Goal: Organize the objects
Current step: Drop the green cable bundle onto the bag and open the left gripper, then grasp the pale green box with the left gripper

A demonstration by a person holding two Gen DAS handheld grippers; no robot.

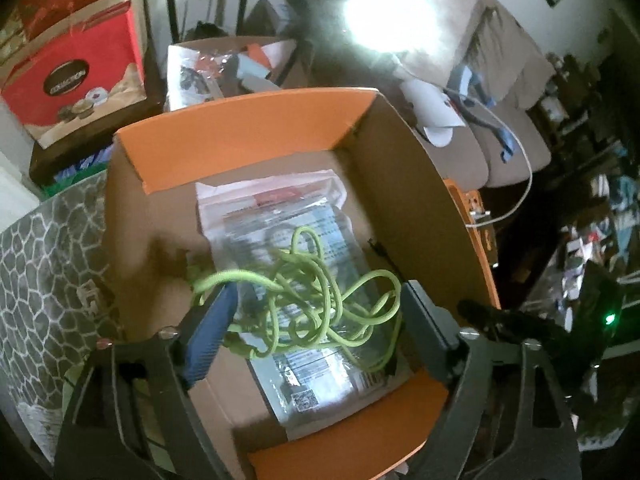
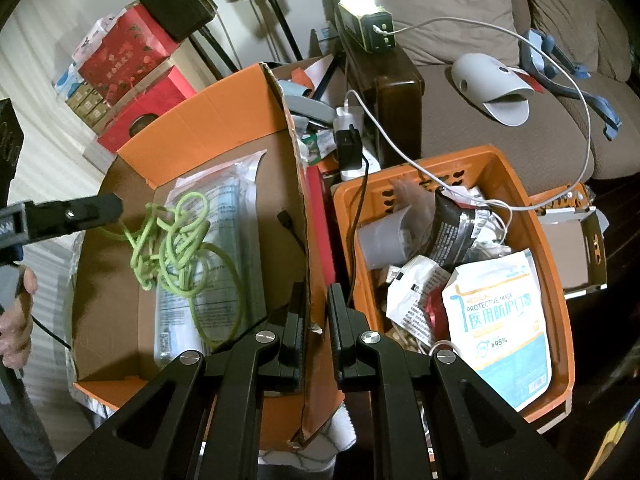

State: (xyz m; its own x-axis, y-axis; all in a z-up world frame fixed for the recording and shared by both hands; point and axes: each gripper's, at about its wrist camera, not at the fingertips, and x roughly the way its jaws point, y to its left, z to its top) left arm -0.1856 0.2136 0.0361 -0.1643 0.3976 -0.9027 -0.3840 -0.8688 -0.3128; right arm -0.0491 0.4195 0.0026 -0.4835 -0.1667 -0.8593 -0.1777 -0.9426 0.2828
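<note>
While our left claw [image 1: 316, 320] hangs over the open cardboard box [image 1: 404, 200], its fingers stand wide apart and hold nothing; the tangled green cord [image 1: 304, 292] lies between them in the lower middle of the left wrist view, resting on a clear plastic packet [image 1: 280, 216] on the box floor. In the right wrist view the same cord [image 2: 176, 248] sits left of centre, with the left claw's finger [image 2: 72, 214] just above it at the left edge. Our right claw [image 2: 316, 332], at the bottom centre, is nearly closed astride the box's right wall [image 2: 296, 184]; we cannot tell if it pinches the wall. To the right stands an orange basket [image 2: 516, 184] with a mask packet [image 2: 500, 328] inside.
</note>
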